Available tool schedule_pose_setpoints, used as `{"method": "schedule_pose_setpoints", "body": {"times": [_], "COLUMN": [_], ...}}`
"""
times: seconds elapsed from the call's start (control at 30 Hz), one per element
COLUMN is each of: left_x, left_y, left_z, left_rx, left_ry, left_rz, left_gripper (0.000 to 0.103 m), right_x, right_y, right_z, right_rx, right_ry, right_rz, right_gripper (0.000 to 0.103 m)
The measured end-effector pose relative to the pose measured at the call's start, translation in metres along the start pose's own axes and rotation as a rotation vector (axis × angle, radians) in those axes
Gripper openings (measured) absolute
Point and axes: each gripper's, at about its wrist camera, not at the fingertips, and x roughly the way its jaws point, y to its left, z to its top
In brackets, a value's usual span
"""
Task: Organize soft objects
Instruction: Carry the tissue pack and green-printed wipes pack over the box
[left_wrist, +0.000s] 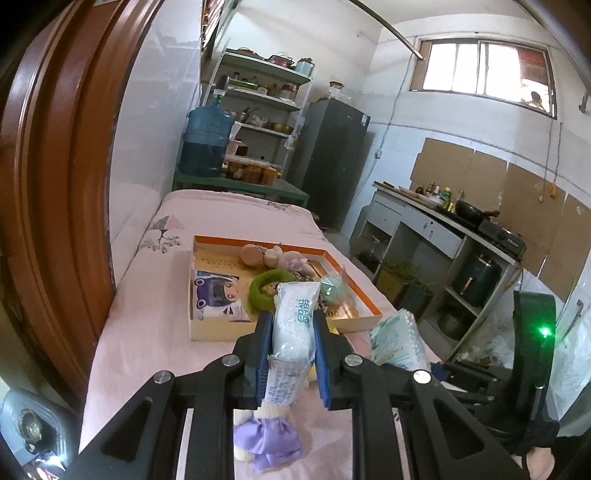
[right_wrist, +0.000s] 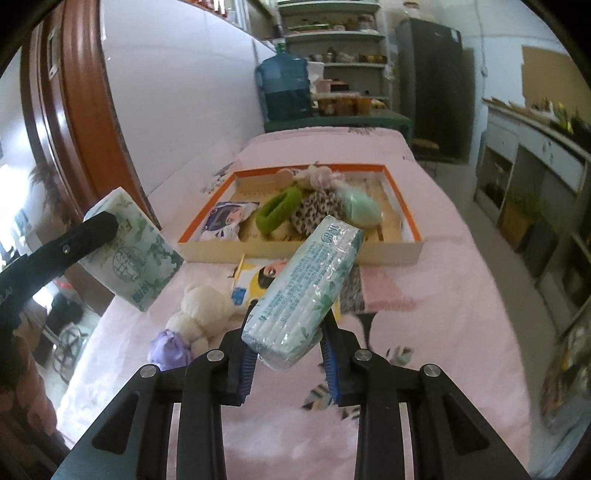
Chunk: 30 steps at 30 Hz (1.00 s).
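My left gripper (left_wrist: 293, 319) is shut on a white and blue tissue pack (left_wrist: 295, 314), held above the pink bed just short of the orange-rimmed cardboard tray (left_wrist: 369, 295). My right gripper (right_wrist: 290, 314) is shut on a green-leaf tissue pack (right_wrist: 306, 284), tilted and lifted off the bed in front of the tray (right_wrist: 402, 254). In the right wrist view the left-held pack (right_wrist: 133, 258) hangs at the left with one black finger (right_wrist: 96, 227) on it. The tray holds a green ring (right_wrist: 282, 210), leopard fabric, a mint piece and small plush toys.
A white plush bear in a purple dress (right_wrist: 199, 310) and a yellow cartoon packet (right_wrist: 258, 280) lie on the bed before the tray. A brown door frame (left_wrist: 55, 184) stands left, a water jug (left_wrist: 207, 140) and shelves behind, a kitchen counter (left_wrist: 443, 229) right.
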Motion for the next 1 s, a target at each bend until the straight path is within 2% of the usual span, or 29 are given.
{"method": "schedule_pose_setpoints", "body": {"times": [0.5,1.0], "left_x": [0.039,0.087], "left_y": [-0.012,-0.01], "left_z": [0.038,0.068], "left_rx": [0.047,0.086], "left_ry": [0.026,0.059], "left_rz": [0.043,0.094], "left_gripper": [0.021,0.021], "right_x": [0.009,0.043], "right_y": [-0.023,-0.05], "right_z": [0.05,0.082], "right_rx": [-0.127,-0.134], "right_ry": [-0.051,-0.048], "right_rz": [-0.034,-0.048], "right_gripper": [0.031,0.031]}}
